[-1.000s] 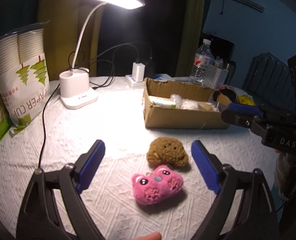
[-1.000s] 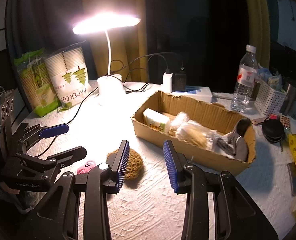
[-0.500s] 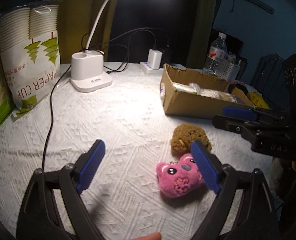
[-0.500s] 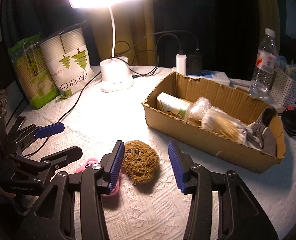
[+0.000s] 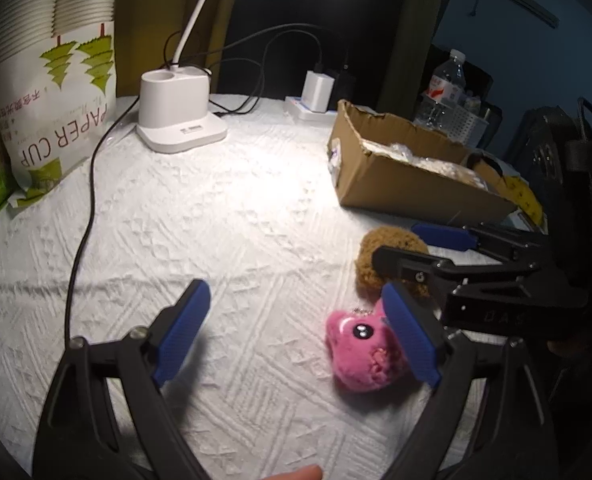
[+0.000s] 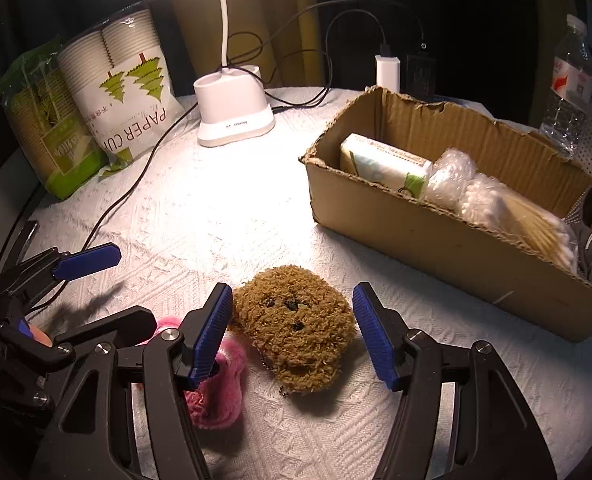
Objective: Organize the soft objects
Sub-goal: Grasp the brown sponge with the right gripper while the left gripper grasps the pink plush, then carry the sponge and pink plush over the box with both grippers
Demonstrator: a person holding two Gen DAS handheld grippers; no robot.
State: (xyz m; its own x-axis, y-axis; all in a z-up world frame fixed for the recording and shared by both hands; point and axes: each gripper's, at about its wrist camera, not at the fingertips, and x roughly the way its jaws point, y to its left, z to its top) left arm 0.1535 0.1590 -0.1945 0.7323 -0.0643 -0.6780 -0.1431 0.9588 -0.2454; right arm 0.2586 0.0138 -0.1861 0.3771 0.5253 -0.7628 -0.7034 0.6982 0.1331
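A brown fuzzy plush (image 6: 294, 322) lies on the white tablecloth between the fingers of my right gripper (image 6: 292, 300). Its jaws are opening and the pads stand clear of the plush on both sides. A pink plush (image 5: 359, 354) lies just beside the brown plush (image 5: 379, 256), partly behind the right finger of my left gripper (image 5: 296, 304), which is open with only cloth between its fingers. In the right wrist view the pink plush (image 6: 216, 388) shows behind the right gripper's left finger, with the left gripper (image 6: 124, 288) further left.
A cardboard box (image 6: 435, 248) with packets and cotton swabs stands at the right. Behind are a white lamp base (image 6: 234, 116), a paper cup bag (image 6: 124, 92), a charger (image 6: 387, 72) and a water bottle (image 6: 571, 84). A black cable (image 5: 90, 184) crosses the cloth at the left.
Both grippers have come down closer to the toys. The right gripper's jaws have widened around the brown plush. The pink plush has slid from mid-view to the left gripper's right finger.
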